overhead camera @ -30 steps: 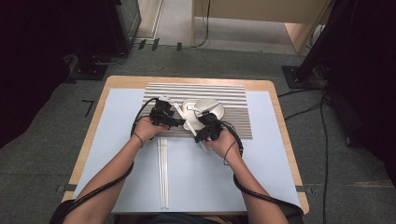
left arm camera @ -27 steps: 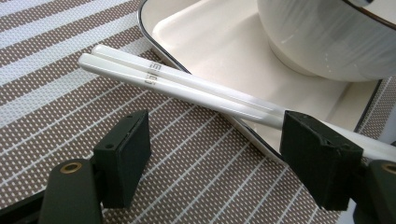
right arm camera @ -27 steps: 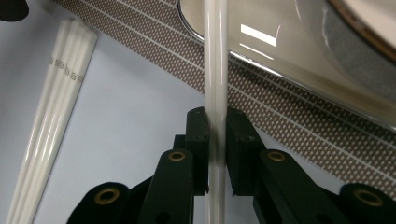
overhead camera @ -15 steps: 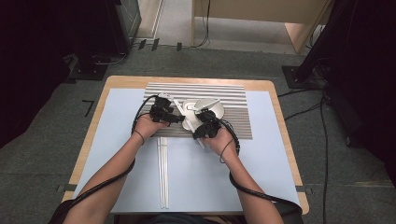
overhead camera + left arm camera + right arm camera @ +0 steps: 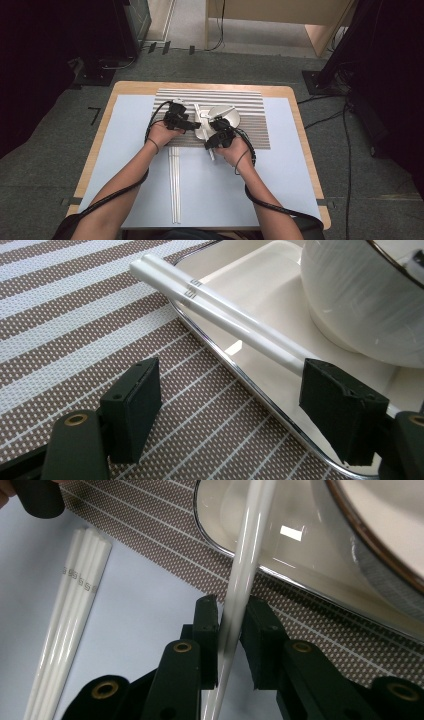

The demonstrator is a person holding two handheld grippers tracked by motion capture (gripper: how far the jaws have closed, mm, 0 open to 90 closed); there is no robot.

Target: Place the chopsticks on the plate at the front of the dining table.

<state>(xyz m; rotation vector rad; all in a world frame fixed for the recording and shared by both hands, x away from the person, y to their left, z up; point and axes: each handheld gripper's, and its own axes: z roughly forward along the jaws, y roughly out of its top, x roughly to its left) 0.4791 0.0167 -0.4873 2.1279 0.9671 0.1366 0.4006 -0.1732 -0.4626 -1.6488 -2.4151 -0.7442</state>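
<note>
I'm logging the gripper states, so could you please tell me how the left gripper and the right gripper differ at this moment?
The left gripper has its jaws spread wide, gripping nothing, while the right gripper has its jaws close about a white chopstick. The left gripper hovers at the tray's rim beside a chopstick pair; the right gripper sits over the striped mat's edge. Both have black jaws.

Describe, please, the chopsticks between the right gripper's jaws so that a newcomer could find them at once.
Start at the striped mat on the table, then find the white tray with the bowl on it. The chopsticks slant from the tray's edge down between the jaws of the right gripper. Unlike the loose bundle lying flat on the blue sheet, they are raised and gripped.
</note>
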